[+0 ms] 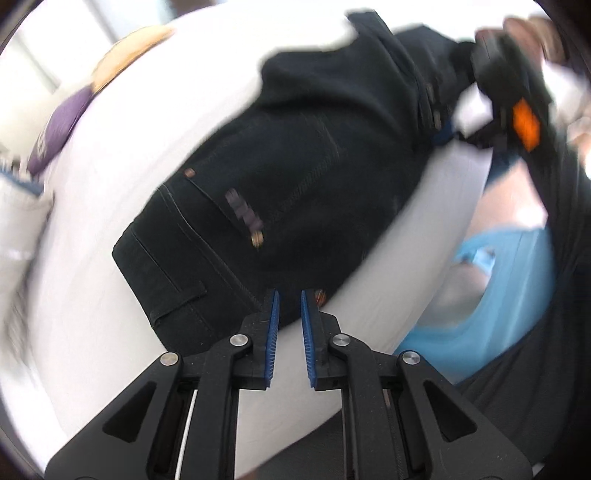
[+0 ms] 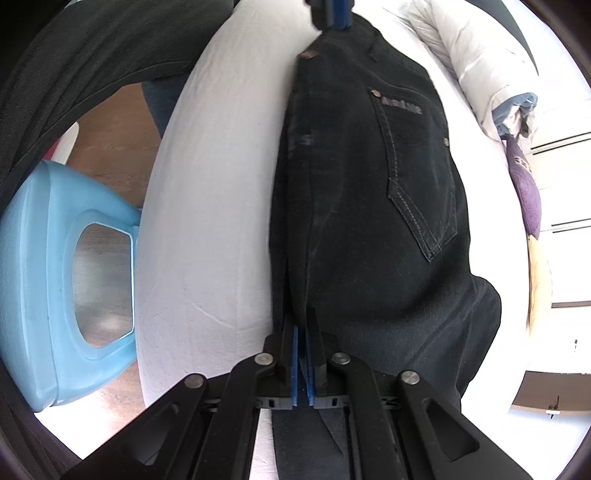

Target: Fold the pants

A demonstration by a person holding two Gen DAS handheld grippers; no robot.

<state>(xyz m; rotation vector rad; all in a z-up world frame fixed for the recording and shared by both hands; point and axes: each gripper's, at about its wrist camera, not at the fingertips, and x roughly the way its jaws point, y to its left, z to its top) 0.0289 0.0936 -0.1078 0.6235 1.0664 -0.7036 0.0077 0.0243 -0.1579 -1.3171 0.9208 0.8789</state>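
Black jeans (image 1: 288, 192) lie folded on a white bed (image 1: 96, 229), back pocket up. My left gripper (image 1: 290, 299) is open, its blue pads a small gap apart, empty, just off the jeans' near edge. My right gripper (image 2: 303, 332) is shut on the folded edge of the jeans (image 2: 369, 206) and holds it. The right gripper also shows in the left wrist view (image 1: 509, 99) at the far end of the jeans. The left gripper's blue tips show in the right wrist view (image 2: 332, 14) at the far end of the jeans.
A light blue plastic stool (image 2: 59, 236) stands on the wooden floor beside the bed. A purple cushion (image 1: 59, 133) and a white duvet (image 2: 465, 55) lie at the bed's far side. The person's dark clothing (image 1: 535, 332) is close by.
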